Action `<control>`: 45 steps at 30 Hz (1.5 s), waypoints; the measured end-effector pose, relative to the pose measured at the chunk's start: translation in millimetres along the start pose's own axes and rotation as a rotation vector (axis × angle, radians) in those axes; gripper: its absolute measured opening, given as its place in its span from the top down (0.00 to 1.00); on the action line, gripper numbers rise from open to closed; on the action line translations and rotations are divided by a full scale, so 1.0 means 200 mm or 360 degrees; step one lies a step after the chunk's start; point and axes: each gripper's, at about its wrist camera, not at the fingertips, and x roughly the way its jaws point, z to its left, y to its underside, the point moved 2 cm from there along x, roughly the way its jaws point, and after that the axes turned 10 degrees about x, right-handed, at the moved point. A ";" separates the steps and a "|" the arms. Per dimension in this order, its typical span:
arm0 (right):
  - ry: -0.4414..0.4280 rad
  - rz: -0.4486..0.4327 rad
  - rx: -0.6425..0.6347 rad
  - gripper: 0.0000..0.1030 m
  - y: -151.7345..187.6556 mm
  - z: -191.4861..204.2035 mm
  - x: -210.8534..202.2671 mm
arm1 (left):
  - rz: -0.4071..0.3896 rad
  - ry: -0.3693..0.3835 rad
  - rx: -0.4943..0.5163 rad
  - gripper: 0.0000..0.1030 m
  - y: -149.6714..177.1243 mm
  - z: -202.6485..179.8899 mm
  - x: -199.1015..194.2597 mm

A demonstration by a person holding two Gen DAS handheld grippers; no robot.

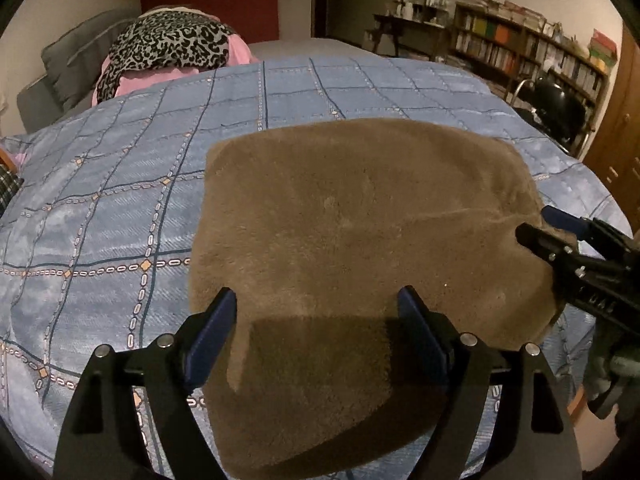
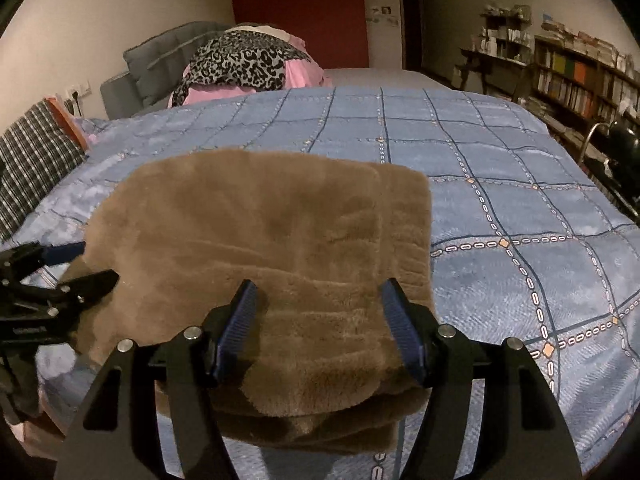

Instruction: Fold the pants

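Observation:
The brown fleece pants (image 1: 360, 232) lie folded into a thick square on the blue checked bedspread (image 1: 100, 220). They also show in the right wrist view (image 2: 272, 240), with layered edges at the near side. My left gripper (image 1: 318, 308) is open and empty just above the pants' near edge. My right gripper (image 2: 318, 300) is open and empty over the pants' near right part. The right gripper shows in the left wrist view (image 1: 536, 224) at the pants' right edge. The left gripper shows in the right wrist view (image 2: 96, 260) at their left edge.
A pile of leopard-print and pink clothes (image 2: 248, 64) lies at the far side of the bed, by grey cushions (image 2: 168, 56). A plaid pillow (image 2: 36, 148) is at the left. Bookshelves (image 1: 532, 52) and a black chair (image 1: 560, 108) stand to the right.

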 end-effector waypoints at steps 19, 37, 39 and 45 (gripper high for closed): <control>0.0043 -0.0024 -0.0015 0.33 0.05 -0.01 0.08 | 0.0024 -0.0047 0.0017 0.20 0.00 -0.03 0.04; 0.0022 -0.0023 0.0013 0.31 0.03 -0.01 0.04 | 0.0050 -0.0072 -0.0035 0.12 0.01 -0.01 0.00; -0.0007 -0.0033 0.0038 0.28 0.01 -0.01 0.01 | 0.0052 -0.0064 -0.0064 0.12 0.01 0.01 -0.01; -0.0063 -0.0046 0.0189 0.27 -0.05 -0.07 -0.06 | 0.0039 -0.0059 -0.0185 0.11 -0.01 0.11 -0.05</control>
